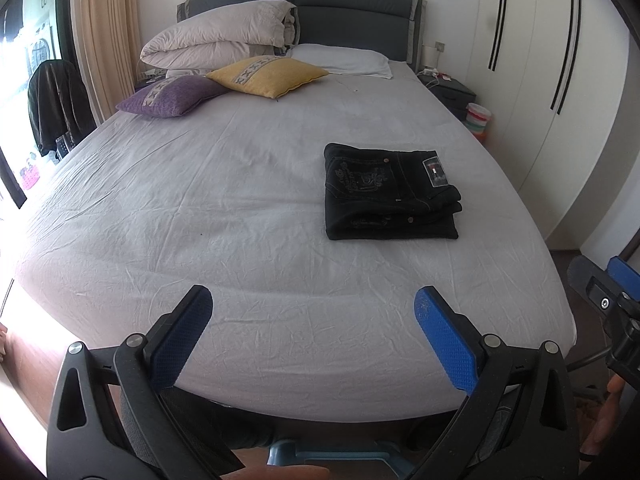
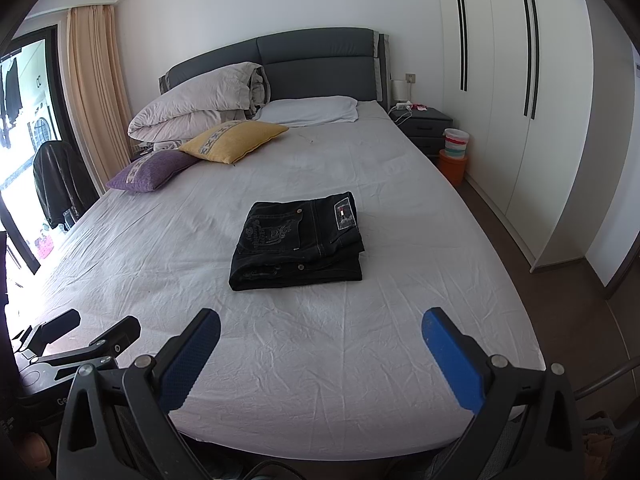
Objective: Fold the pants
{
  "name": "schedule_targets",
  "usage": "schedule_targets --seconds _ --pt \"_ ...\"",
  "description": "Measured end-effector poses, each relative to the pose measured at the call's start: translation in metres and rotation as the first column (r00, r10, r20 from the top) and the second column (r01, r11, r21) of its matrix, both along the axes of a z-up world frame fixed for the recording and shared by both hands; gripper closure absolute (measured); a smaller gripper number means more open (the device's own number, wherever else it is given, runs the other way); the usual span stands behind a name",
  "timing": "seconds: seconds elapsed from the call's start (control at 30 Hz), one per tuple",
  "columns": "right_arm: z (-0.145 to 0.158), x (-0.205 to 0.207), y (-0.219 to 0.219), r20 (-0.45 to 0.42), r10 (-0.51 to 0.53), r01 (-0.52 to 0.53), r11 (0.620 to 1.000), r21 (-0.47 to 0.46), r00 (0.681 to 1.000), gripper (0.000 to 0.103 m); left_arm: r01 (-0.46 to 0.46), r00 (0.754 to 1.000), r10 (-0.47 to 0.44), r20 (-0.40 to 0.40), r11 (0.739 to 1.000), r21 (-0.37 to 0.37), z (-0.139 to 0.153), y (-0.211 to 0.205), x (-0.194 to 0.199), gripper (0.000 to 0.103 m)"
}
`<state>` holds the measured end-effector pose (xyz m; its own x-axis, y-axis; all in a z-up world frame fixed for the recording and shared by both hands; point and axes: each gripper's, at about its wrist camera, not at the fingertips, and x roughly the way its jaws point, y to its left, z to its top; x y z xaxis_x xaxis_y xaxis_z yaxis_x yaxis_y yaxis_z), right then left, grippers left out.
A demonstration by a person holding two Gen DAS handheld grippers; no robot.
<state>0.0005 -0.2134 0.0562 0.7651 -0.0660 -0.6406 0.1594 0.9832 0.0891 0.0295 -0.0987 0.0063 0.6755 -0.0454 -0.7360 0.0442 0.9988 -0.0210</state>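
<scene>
Black pants (image 2: 298, 246) lie folded mid-frame on the bed (image 2: 320, 360). The left gripper (image 1: 314, 334) and right gripper (image 2: 322, 354), at frame bottom, have jaws spread wide, holding nothing.

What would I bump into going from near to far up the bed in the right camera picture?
Right gripper → black pants → yellow cushion → white pillow → headboard.
</scene>
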Motion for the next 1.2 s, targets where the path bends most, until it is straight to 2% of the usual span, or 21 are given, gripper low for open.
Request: schedule_targets --seconds 0.87,1.2 --pt "-0.001 -0.001 0.001 -0.011 0.001 -0.001 1.000 0.003 1.000 0.000 -0.005 1.000 0.005 -0.011 1.000 -0.007 -0.001 0.000 0.002 0.000" --pt "-0.010 -0.009 0.006 -0.015 0.000 0.000 1.000 0.006 1.000 0.000 -0.005 1.000 0.005 0.006 1.000 0.000 -0.003 -0.001 -0.002 0.000"
